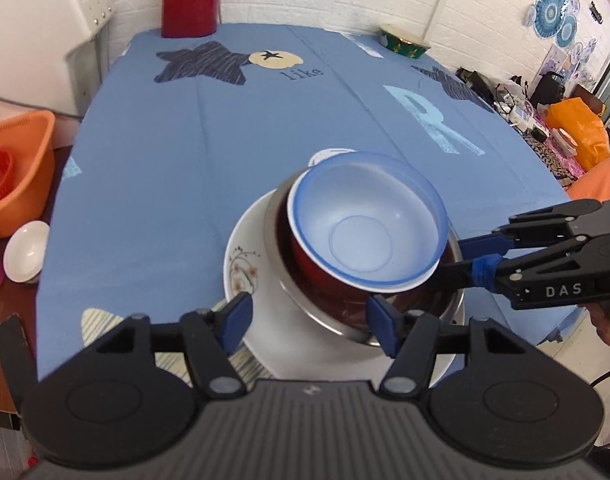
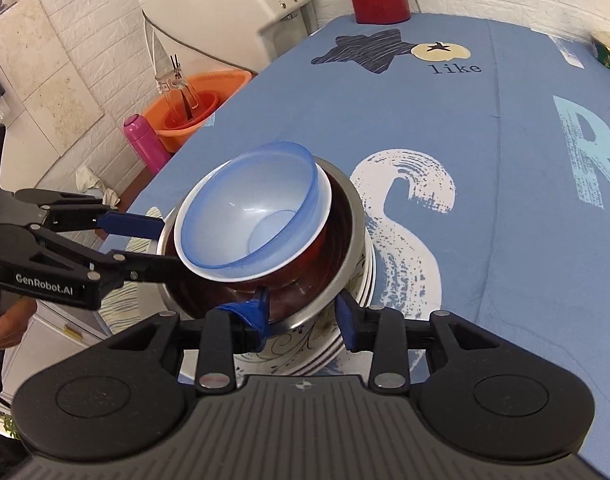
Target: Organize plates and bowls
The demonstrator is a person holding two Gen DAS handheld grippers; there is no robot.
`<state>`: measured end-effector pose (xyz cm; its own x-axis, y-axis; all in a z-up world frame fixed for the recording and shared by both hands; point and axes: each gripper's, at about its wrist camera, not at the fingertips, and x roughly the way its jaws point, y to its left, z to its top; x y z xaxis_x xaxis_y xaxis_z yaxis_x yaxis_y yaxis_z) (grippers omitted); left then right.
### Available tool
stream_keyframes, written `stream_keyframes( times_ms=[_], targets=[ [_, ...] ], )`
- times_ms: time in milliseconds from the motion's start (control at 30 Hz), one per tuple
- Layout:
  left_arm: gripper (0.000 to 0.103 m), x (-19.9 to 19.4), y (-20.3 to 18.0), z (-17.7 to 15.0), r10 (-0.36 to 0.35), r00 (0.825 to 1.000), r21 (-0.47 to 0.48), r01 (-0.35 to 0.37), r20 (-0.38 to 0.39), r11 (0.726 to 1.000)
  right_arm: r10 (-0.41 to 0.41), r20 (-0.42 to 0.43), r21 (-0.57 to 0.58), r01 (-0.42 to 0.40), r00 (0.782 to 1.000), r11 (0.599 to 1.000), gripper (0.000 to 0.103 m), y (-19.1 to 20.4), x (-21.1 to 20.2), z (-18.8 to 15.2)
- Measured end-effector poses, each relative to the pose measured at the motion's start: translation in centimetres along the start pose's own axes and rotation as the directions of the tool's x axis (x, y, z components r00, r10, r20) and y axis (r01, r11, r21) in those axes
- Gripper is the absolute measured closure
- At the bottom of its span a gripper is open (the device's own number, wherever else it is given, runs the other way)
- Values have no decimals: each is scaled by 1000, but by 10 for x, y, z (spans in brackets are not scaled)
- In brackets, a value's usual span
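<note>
Where the cloth ends, far left of the steel bowl (image 1: 279,276): an orange basin (image 1: 21,184) and a small white bowl (image 1: 25,256), both off the blue-clothed surface (image 1: 225,140).
Left gripper (image 1: 309,316): at the steel bowl's near-left edge, its fingers spread wide and holding nothing.
Task's things: the steel bowl sits on a patterned white plate (image 1: 245,264). A red bowl (image 1: 325,280) is nested in it, and a clear blue bowl (image 1: 365,220) lies tilted on top.
Right gripper (image 2: 305,316): at the steel bowl's right side, its fingers part open with the rim between them. I see no firm pinch.
Far right beyond the steel bowl: a green bowl (image 1: 405,42), alone near the wall.
Risk: the red and blue bowls lean inside the steel bowl. I judge that lifting by one rim could tip them out or drag the plate. Closing on the thin rim off-centre could let it slip.
Left view only: the small white bowl and the whole green bowl.
Right view only: several plate rims under the steel bowl, a pink bottle (image 2: 143,140), and the left fingers seen side-on, one reaching towards the red bowl.
</note>
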<state>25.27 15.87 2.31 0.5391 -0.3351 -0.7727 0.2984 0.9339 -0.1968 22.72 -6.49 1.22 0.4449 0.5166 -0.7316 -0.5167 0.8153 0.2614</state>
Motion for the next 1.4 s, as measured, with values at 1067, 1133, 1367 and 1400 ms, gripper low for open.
stream_keyframes(
  times_ms=[1067,1133,1367,1400],
  targets=[
    [35,-30,-126,-15,244,869,-169,-188,431,968,-321,384,400,157,866,903,77,-24,-58,-80],
    [35,-28,-140,-24,266,865,-134,-230,425,964,-346,370,373,203,863,905,77,-17,-59,-85],
    [35,-34,-156,-70,222,896,-134,-184,384,974,-426,476,353,277,769,894,76,12,-83,-127],
    [35,-34,-158,-77,216,901,-128,-180,376,975,-428,487,361,271,762,892,76,13,-85,-134]
  ],
)
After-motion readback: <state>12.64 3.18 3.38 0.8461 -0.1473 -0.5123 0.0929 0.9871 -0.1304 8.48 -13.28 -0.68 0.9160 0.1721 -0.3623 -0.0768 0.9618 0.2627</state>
